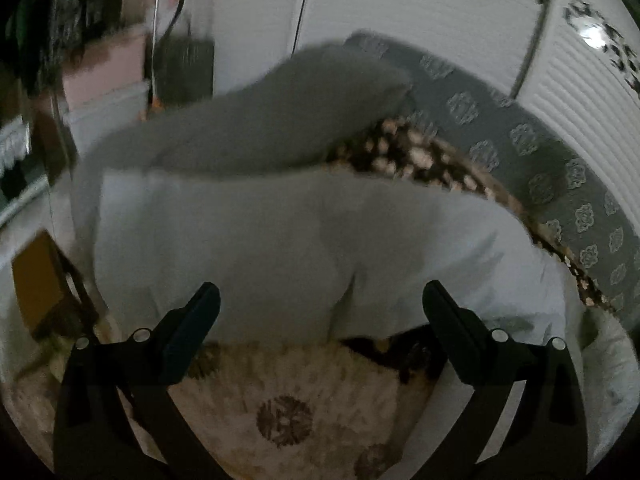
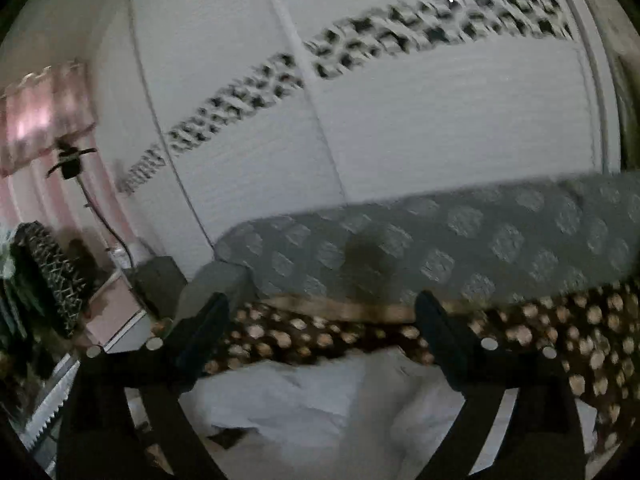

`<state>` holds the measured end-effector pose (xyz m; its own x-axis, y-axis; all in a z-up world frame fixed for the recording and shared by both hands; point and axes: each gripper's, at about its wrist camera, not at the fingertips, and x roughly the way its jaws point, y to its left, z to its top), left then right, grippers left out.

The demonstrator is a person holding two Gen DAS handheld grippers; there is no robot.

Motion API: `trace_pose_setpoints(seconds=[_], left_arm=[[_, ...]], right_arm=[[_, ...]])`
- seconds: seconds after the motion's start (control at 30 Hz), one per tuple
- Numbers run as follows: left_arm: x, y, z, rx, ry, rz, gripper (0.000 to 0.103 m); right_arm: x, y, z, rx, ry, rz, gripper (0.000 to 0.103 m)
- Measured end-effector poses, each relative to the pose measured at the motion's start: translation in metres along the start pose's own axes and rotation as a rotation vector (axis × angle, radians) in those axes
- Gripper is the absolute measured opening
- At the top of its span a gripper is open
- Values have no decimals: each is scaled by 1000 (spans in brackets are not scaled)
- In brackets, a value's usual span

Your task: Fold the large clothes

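Cloth, pale and broad, lies on the patterned bedspread, its long axis running crosswise before the left gripper, a grey part stretching away up-left. Both that and the right gripper gape wide, holding nothing.

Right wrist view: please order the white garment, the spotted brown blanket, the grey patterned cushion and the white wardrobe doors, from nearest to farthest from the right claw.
1. White garment, below, between the fingers.
2. Spotted brown blanket, just ahead.
3. Grey patterned cushion, behind the blanket.
4. White wardrobe doors, background.
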<state>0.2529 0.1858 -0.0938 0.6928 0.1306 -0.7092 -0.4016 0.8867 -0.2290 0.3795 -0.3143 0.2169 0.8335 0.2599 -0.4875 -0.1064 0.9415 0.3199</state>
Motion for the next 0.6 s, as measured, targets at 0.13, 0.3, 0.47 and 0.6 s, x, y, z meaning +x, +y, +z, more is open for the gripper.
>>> trace_pose_setpoints(seconds=[0.13,0.3,0.47,0.6], left_arm=[[42,24,-16,-102,170,0,100],[87,76,-29,-348,274,31,99],[94,92,2,-398,176,-89,24],[73,66,26,-306,87,-46,9]], right_arm=[[-47,-10,-19,-8,-45,-69,101],[-124,-91,-108,50,-16,-241,101],[-187,-185,-199,209,-12,-394,101],[-206,-230,-201,247,-11,-450,101]])
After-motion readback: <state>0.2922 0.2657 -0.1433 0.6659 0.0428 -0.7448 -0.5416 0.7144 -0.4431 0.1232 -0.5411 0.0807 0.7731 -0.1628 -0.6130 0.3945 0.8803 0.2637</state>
